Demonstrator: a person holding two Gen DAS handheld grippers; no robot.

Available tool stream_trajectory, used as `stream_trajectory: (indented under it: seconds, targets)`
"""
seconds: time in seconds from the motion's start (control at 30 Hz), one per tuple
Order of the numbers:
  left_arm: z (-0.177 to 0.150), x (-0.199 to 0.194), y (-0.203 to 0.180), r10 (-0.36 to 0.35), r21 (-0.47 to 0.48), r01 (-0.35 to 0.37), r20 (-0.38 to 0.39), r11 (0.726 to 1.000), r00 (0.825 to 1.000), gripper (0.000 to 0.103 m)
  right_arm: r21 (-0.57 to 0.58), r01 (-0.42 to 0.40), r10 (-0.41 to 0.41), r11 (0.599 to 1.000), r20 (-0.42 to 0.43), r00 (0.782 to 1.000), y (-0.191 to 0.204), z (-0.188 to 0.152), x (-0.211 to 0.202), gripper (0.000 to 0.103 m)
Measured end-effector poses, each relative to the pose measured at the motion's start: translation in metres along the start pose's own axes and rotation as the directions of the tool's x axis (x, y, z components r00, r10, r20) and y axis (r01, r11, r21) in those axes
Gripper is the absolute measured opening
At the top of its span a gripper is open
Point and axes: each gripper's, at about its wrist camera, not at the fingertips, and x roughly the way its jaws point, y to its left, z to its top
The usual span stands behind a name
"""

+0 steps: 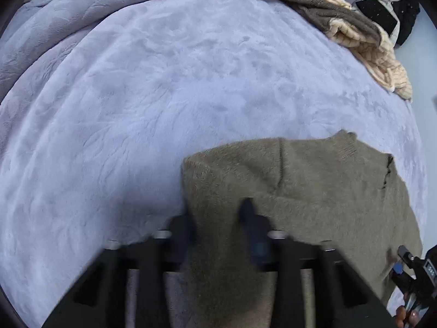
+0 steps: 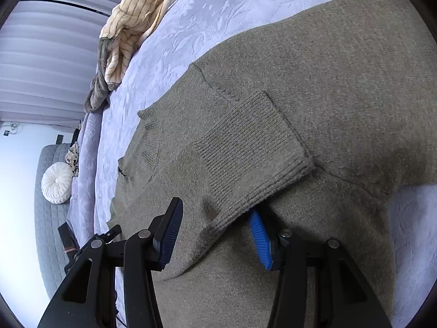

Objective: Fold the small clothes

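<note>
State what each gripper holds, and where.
The left gripper pinches the olive sweater's folded side edge. The right gripper is open, straddling the sleeve cuff.

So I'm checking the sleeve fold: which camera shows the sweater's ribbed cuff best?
The right wrist view. The ribbed cuff lies sharp and centred on the olive sweater, between the open fingers of the right hand-held gripper. The left wrist view shows only blurred sweater body; no cuff can be made out there.

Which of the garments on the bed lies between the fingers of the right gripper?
The olive sweater, by its ribbed cuff. The striped cream garment lies bunched at the far edge of the bed, away from the right gripper.
</note>
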Motion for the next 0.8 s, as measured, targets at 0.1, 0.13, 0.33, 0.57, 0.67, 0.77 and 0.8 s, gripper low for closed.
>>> stream_trajectory:
  seconds: [0.1, 0.13, 0.33, 0.57, 0.67, 0.77, 0.8]
  targets:
    - [-0.002, -0.026, 0.003, -0.041, 0.003, 0.041, 0.095, 0.999, 0.995, 0.011, -0.032, 0.02, -0.02, 0.999, 0.002, 1.0, 0.015, 0.004, 0.001, 0.007]
    - [-0.004, -0.033, 0.007, -0.048, 0.014, 0.047, 0.124, 0.999, 0.991, 0.009, -0.069, -0.02, 0.021, 0.997, 0.012, 1.0, 0.026, 0.007, -0.002, 0.007]
    - [-0.002, -0.011, 0.033, -0.037, -0.021, 0.038, 0.077, 0.999, 0.996, 0.009, -0.16, -0.04, 0.042, 0.986, 0.009, 0.999, 0.03, 0.017, 0.005, 0.007]
    - [-0.009, -0.027, 0.023, 0.077, 0.024, -0.08, 0.102, 0.997, 0.992, 0.01, -0.03, 0.054, -0.054, 0.998, 0.006, 0.999, -0.019, -0.006, -0.013, 0.008]
    - [-0.019, -0.048, 0.012, 0.149, 0.082, -0.159, 0.122, 0.984, 0.981, 0.01, -0.007, 0.05, -0.05, 0.999, -0.011, 0.999, -0.025, -0.009, -0.027, 0.01]
    - [-0.034, -0.065, -0.003, 0.128, 0.091, -0.14, 0.12, 0.986, 0.984, 0.01, -0.001, 0.041, -0.041, 0.999, -0.025, 0.999, -0.028, -0.014, -0.042, 0.014]
    - [-0.039, -0.069, -0.01, 0.122, 0.092, -0.133, 0.119, 0.987, 0.985, 0.01, -0.001, 0.039, -0.039, 0.999, -0.027, 0.999, -0.029, -0.014, -0.047, 0.02]
